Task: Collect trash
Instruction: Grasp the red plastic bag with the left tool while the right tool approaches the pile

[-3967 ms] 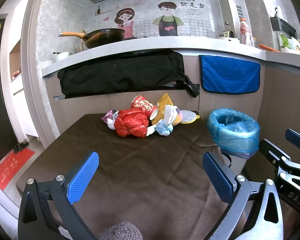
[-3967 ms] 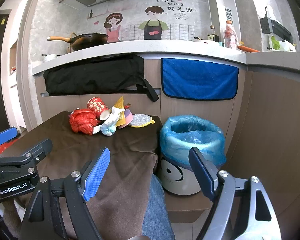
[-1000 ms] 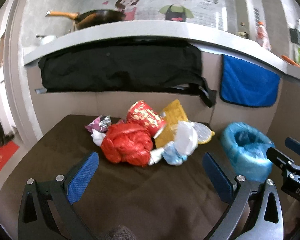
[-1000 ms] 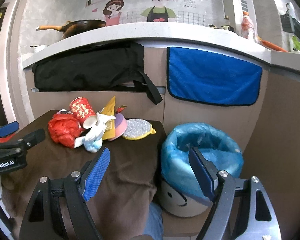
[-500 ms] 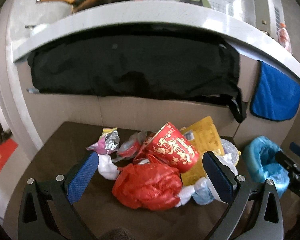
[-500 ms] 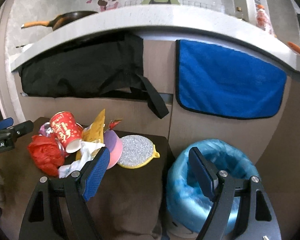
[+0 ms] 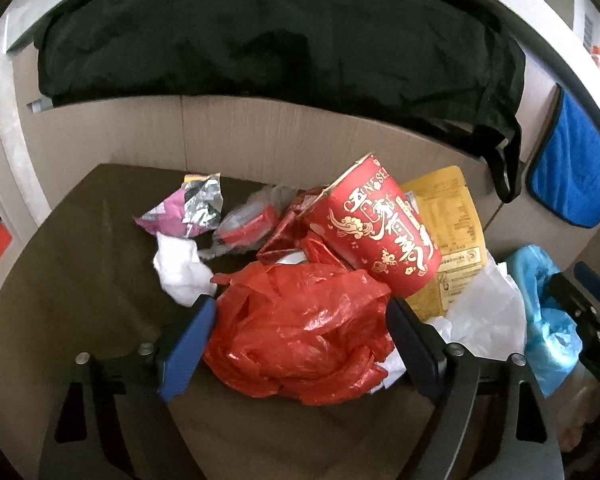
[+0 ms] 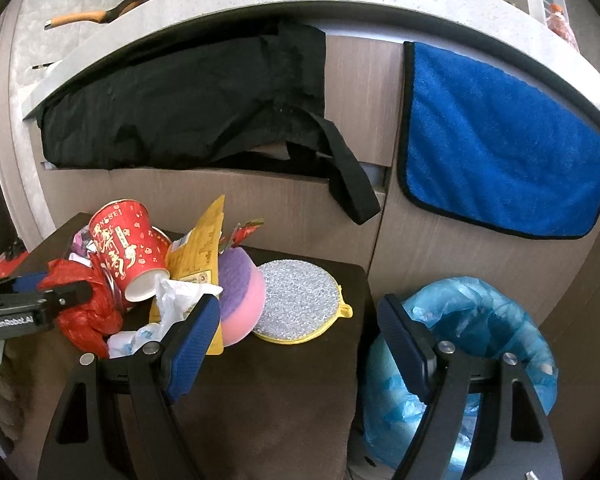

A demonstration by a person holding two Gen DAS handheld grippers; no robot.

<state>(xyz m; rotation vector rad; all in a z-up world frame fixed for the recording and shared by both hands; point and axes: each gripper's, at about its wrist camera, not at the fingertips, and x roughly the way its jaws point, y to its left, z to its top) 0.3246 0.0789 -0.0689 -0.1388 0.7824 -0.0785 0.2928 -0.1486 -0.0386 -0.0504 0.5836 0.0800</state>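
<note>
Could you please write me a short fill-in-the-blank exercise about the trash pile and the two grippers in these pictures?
1. The left gripper has its open fingers on either side of the crumpled ____ plastic bag.
2. The red paper cup lies on its ____.
3. The bin is lined with a ____ bag.
4. The silver scrubber pad lies beside the pink and ____ sponge.

Missing words: red; side; blue; purple

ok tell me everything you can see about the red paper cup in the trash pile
The red paper cup is printed with gold characters and cloud swirls and has a white inside. It lies tipped on its side atop the pile on the brown cloth, its open mouth toward the bin side. It rests on the crumpled red plastic bag and against the yellow packet. Neither gripper touches it; the left gripper brackets the bag below.
</note>
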